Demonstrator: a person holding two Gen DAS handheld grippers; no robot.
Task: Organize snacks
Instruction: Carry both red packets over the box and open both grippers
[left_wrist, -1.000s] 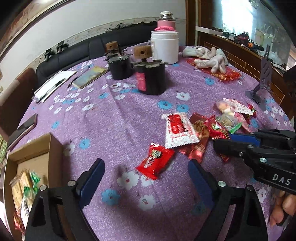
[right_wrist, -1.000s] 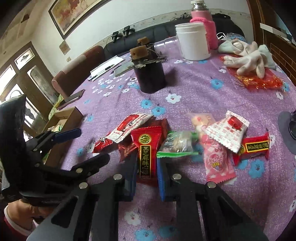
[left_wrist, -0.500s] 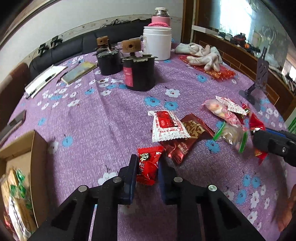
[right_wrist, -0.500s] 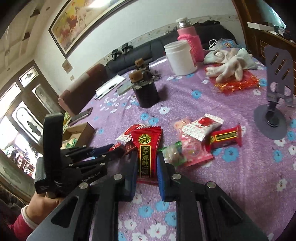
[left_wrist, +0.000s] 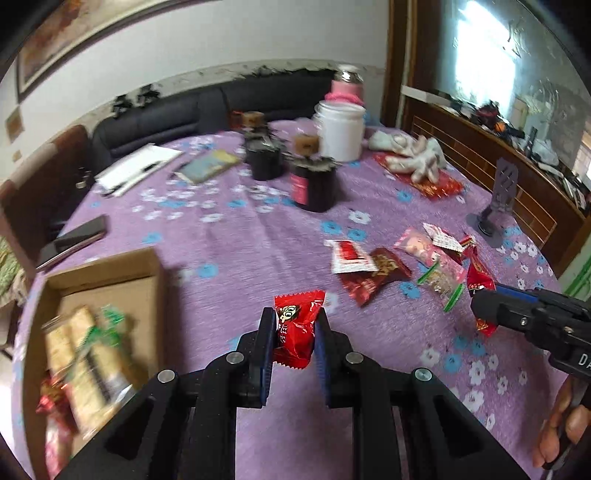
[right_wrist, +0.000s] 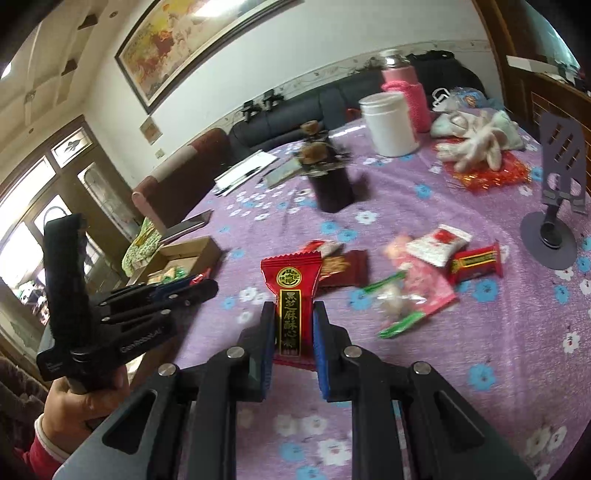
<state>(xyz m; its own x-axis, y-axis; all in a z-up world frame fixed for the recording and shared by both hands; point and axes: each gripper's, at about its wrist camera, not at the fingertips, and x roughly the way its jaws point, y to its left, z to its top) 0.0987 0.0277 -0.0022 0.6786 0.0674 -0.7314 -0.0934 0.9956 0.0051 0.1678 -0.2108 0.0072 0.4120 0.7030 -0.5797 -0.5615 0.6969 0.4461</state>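
Observation:
My left gripper (left_wrist: 294, 319) is shut on a small red candy packet (left_wrist: 295, 328) and holds it above the purple tablecloth, just right of the open cardboard box (left_wrist: 110, 280) that holds several snack packs. My right gripper (right_wrist: 294, 312) is shut on a red sesame-candy packet with a gold seal (right_wrist: 290, 295), also lifted off the cloth. Several loose snacks (left_wrist: 406, 266) lie in a cluster further right on the table. The right gripper (left_wrist: 476, 306) shows at the right edge of the left wrist view, the left gripper (right_wrist: 210, 286) at the left of the right wrist view.
Two dark jars with cork lids (left_wrist: 314, 184), a white canister (left_wrist: 341, 129), a pink flask (right_wrist: 404, 92), white gloves (left_wrist: 417, 155), a phone stand (right_wrist: 554, 192), papers (left_wrist: 133, 166) and a phone (left_wrist: 74, 240) stand further back. A hand (right_wrist: 77, 402) grips the left tool.
The left gripper closed on the small red packet and lifted it, moving toward the box. The right gripper rose with its red packet still clamped.

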